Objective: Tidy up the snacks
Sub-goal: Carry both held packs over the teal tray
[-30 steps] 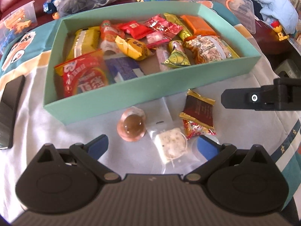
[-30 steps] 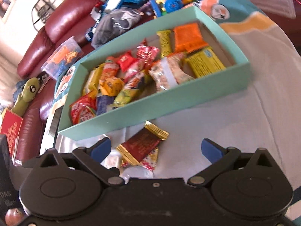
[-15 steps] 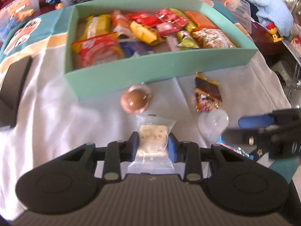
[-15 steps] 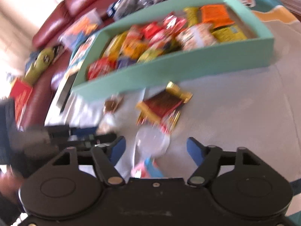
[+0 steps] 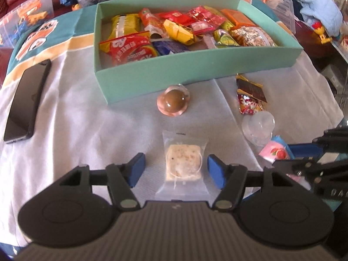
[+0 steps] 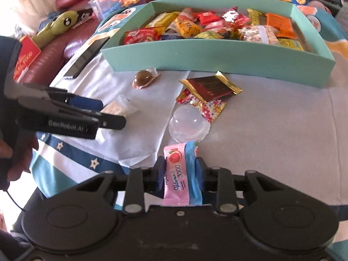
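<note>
Two grippers: left [image 5: 176, 169] straddles square clear-wrapped nougat [image 5: 183, 162]; right [image 6: 180, 174] pinches glossy sachet [image 6: 181, 174].

The lower end of the pink-and-blue sachet [image 6: 182, 178] disappears behind the body of the right gripper [image 6: 180, 175], so its full length cannot be told, and its small print is only partly legible. In the teal box [image 5: 195, 69], the near wall hides the lower parts of the front snacks, and most wrappers overlap. The left gripper [image 6: 102, 114] covers much of the clear-wrapped nougat square [image 6: 116, 108] in the right wrist view. Toys beyond the desk's far edge are blurred.
</note>
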Available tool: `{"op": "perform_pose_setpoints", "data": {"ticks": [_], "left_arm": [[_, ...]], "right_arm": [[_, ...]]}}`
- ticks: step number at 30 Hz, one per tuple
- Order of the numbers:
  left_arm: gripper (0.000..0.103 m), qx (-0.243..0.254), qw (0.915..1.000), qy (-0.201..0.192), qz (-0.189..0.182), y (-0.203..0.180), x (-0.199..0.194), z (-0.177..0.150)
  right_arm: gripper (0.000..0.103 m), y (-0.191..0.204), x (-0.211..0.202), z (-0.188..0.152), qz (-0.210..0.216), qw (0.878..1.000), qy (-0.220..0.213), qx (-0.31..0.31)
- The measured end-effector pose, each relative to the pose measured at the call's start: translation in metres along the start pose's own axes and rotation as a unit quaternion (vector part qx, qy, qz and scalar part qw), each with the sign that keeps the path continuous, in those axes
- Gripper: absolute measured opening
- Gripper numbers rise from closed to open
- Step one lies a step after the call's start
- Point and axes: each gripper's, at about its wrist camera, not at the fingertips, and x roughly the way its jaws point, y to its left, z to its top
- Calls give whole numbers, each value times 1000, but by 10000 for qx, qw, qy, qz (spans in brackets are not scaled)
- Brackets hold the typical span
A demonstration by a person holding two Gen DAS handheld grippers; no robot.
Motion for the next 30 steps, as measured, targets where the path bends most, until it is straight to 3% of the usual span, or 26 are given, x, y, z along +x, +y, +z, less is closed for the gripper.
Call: {"op": "perform_pose_setpoints", "data": {"ticks": [1, 2, 9, 13, 20, 30], "left_arm": [[40, 78, 10000, -40, 46, -2, 0, -1], [32, 134, 9999, -67, 52, -4, -1, -1], [31, -274, 9992, -41, -290, 10, -13, 5], [31, -274, 9982, -309, -444, 12, -35, 21], [31, -283, 9952, -765, -540, 15, -52, 72], [31, -297, 9941, -900, -524, 23, -33, 131]], "right_arm": [[28, -2, -1, 0, -1, 10000, -9, 65], [28, -7, -2, 1, -5, 9999, -16, 112], [28, -29, -25, 7, 81, 9982, -278, 524], [28, -43, -41, 23, 127, 9956, -542, 749], [28, -66, -53, 71, 165, 9901, -1004, 968], [28, -84, -41, 138, 74, 9882, -1236, 901]]}}
